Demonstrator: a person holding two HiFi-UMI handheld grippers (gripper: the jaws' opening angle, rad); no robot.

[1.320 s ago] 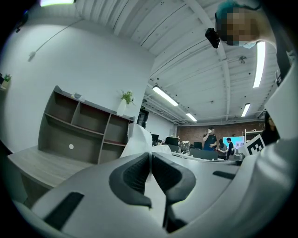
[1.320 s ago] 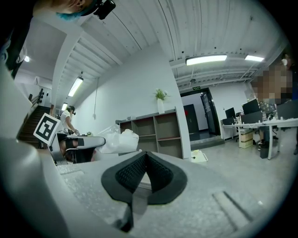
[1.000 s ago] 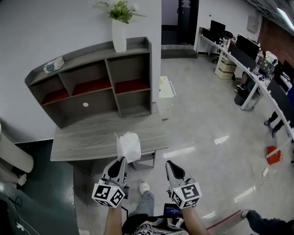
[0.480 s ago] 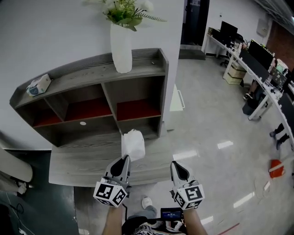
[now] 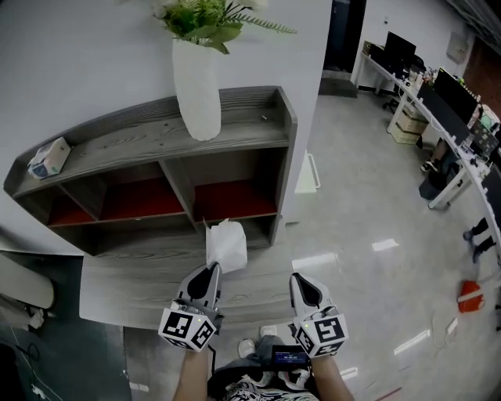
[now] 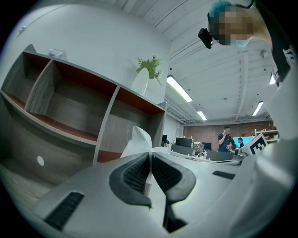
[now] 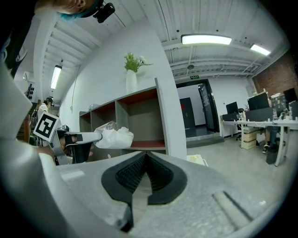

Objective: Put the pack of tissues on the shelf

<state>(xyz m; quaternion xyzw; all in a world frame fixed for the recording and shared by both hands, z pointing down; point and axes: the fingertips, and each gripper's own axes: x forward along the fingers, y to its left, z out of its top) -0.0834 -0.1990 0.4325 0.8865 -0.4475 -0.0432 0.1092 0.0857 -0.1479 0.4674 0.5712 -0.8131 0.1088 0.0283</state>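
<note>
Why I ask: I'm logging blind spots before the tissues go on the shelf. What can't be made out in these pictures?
- The pack of tissues: its lower end is hidden between the shut left tongs, in both the head view and the left gripper view.
- The small box on top of the shelf: its print is too small to read in the head view.
- The plant: its top is cut off by the head view's upper edge.

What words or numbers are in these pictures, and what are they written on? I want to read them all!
No text here is clear enough to quote.
Green sign, far off: too small to read.
Small box on top of the shelf: print too blurred to read.
Pack of tissues in the left gripper: no print shows.
Marker cube on that gripper: black-and-white square patterns, not words.
</note>
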